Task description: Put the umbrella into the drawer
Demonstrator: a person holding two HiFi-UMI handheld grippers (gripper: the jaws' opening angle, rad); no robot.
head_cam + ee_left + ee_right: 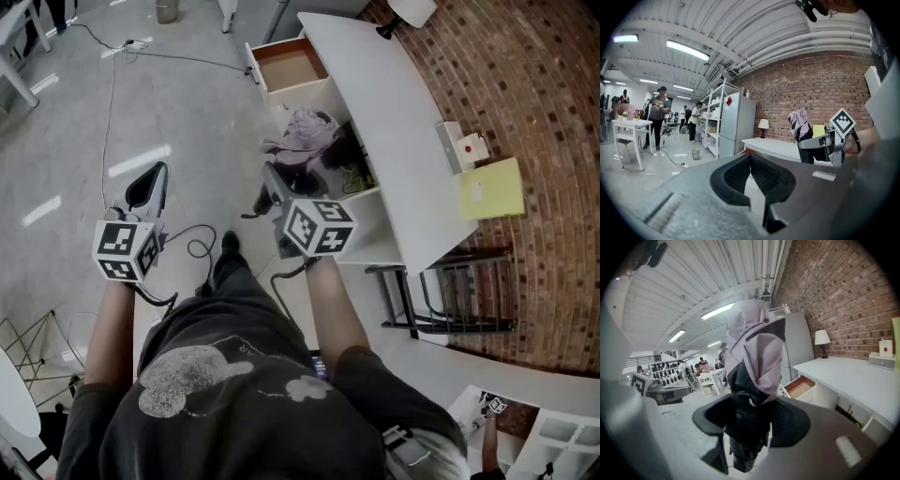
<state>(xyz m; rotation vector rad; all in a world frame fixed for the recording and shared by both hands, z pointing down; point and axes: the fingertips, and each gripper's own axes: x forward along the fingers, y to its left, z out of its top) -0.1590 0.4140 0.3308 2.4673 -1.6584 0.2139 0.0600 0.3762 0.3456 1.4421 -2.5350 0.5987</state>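
1. The umbrella [754,348] is folded, lilac and black. It stands upright in the right claw [750,416], whose jaws are clamped on its dark lower part, with the handle end hanging below the pads.
2. We judge it light, with a stiff core under soft, loose cloth. The folds billow out above the grip and look unstrapped, so they could sag or snag on an edge.
3. The present hold looks like the right one to us: low down on the firm bundled part, not on the floppy cloth, which may slide under the pads.
4. In the head view the umbrella [305,131] is in the air off the front of the white bench [375,103]. It is not yet at the drawer [291,66].
5. The drawer stands pulled out at the bench's far end, its wooden inside bare as far as we can see. We cannot tell whether the umbrella fits lengthwise.
6. The left claw [750,159] is off to the side over the floor [66,141], well apart from the umbrella. Its jaws meet at the tips with nothing between them.
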